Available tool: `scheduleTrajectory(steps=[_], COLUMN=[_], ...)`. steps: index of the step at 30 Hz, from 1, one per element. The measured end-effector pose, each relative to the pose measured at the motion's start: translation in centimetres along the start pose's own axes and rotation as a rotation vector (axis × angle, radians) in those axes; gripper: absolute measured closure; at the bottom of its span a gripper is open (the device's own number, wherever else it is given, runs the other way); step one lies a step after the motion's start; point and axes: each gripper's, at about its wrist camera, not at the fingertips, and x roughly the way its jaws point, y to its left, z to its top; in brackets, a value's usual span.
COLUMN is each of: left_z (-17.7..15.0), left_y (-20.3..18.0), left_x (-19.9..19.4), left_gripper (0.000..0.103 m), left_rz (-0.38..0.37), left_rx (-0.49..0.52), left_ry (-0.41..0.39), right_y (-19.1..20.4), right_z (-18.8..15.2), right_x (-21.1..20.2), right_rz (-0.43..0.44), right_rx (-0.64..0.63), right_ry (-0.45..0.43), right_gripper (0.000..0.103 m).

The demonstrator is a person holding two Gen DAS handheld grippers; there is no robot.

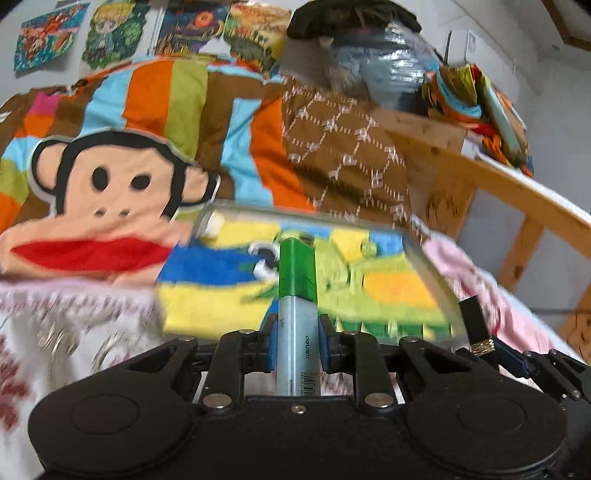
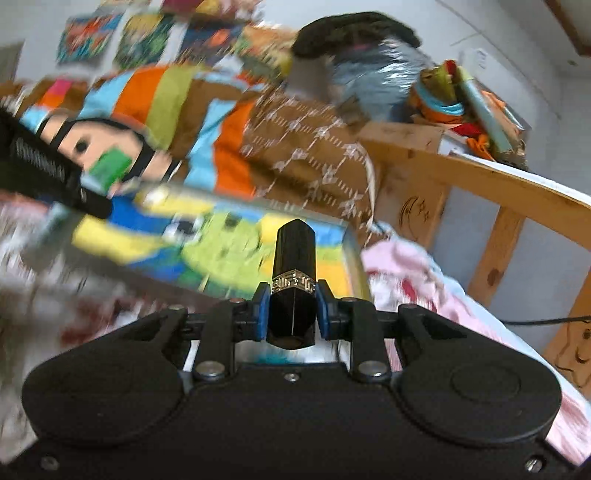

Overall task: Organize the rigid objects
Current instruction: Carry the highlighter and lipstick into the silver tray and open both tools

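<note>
Striped blanket with a cartoon monkey face (image 1: pixel 107 195) heaped on the bed, beside a brown patterned cushion (image 1: pixel 343 155). Pink floral bedsheet (image 2: pixel 413 280) underneath. Wooden bed rail (image 1: pixel 517 192) at right, folded colourful fabric (image 1: pixel 476 99) piled above it. Cartoon posters (image 1: pixel 110 29) on the wall behind.

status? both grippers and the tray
Left gripper shut on green-capped marker. Right gripper shut on black lipstick. Colourful tray ahead, nothing blocking.

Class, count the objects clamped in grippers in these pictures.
2: a green-capped marker in the left gripper, a black lipstick tube in the right gripper. Blur may hide others.
</note>
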Motion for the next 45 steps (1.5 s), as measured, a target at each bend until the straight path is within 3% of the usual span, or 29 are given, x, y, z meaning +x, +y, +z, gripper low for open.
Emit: scheduleTrajectory(steps=[7, 13, 21, 28, 31, 34, 35, 40, 42, 45], left_z=[3.3, 3.7, 2.7, 2.1, 2.2, 2.5, 2.6, 3.0, 3.1, 3.1], left_y=[-1.5, -2.2, -2.2, -2.7, -2.4, -1.9, -1.8, -1.7, -2.0, -2.3], left_x=[7.1, 13.3, 17.5, 16.7, 16.1, 14.7, 14.1, 9.4, 7.1, 3.6], left_gripper=[0.08, 0.08, 0.08, 0.079, 0.075, 0.068, 0.066, 0.039, 0.033, 0.028], left_rz=[-0.041, -0.046, -0.052, -0.053, -0.048, -0.049, -0.047, -0.031, -0.027, -0.031], left_rx=[-0.024, -0.019, -0.013, 0.023, 0.013, -0.012, -0.016, -0.003, 0.017, 0.032], left_ry=[-0.053, 0.042, 0.221, 0.255, 0.253, 0.23, 0.214, 0.093, 0.042, -0.017], right_y=[-4.5, -8.1, -7.5, -6.2, -5.8, -6.5, -6.8, -8.2, -8.6, -9.0], right_z=[1.9, 1.1, -1.2, -2.0, -1.3, -0.3, 0.0, 2.0, 2.8, 3.7], right_x=[7.2, 13.1, 17.4, 17.4, 15.3, 13.2, 12.6, 8.6, 6.7, 3.5], right_rz=[0.042, 0.104, 0.126, 0.111, 0.121, 0.123, 0.122, 0.106, 0.093, 0.088], right_rx=[0.184, 0.314, 0.294, 0.24, 0.258, 0.278, 0.287, 0.308, 0.309, 0.313], right_ry=[-0.022, 0.065, 0.233, 0.247, 0.24, 0.227, 0.221, 0.158, 0.126, 0.087], right_gripper=[0.085, 0.085, 0.085, 0.084, 0.068, 0.064, 0.058, 0.03, 0.014, 0.003])
